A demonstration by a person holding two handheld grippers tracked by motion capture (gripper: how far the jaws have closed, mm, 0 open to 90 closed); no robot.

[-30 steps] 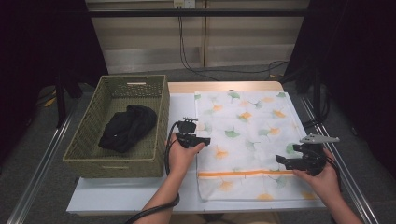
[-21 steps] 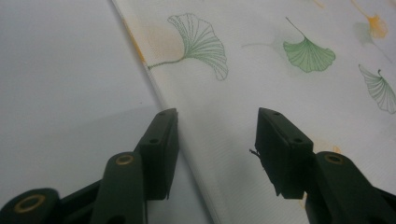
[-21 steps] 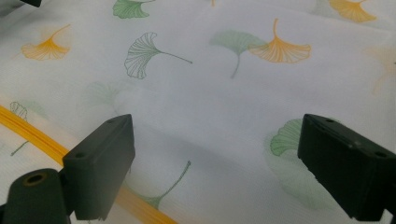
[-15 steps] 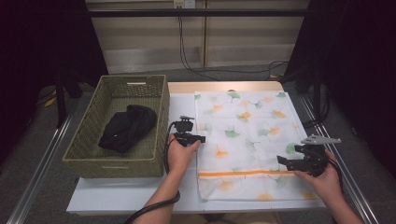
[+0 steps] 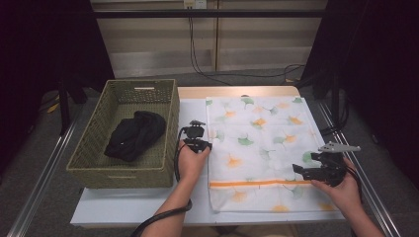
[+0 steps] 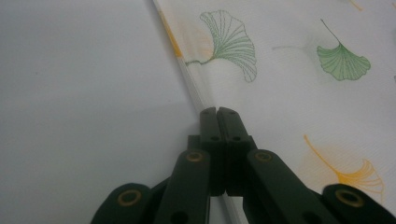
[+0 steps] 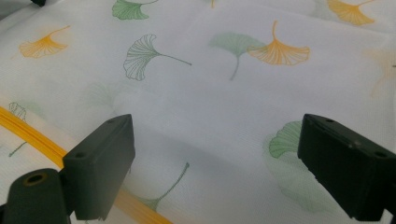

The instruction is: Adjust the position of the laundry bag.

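Item: printed cloth (image 5: 257, 148), white with green and orange ginkgo leaves and 1 orange stripe (image 5: 259, 183) across its near part. Lies flat on the white surface (image 5: 143, 205), spanning the space between the 2 tongs.

Left tongs (image 6: 217, 114): jaws have just been closing and now meet at the cloth's left hem (image 6: 194, 91); whether the hem is actually pinched cannot be told, though the tips sit right on it.

Right tongs (image 7: 215, 163): jaws wide, poised over the cloth's right part, nothing between the pads but fabric beneath them.

Handling, judged: light, thin, limp, not fragile; it will sag and drag once lifted. Best taken at the hems or corners, 1 edge per tongs, pinching the doubled seam.

Nearby: wicker basket (image 5: 94, 148) holding a dark garment (image 5: 134, 134), left of the left tongs.
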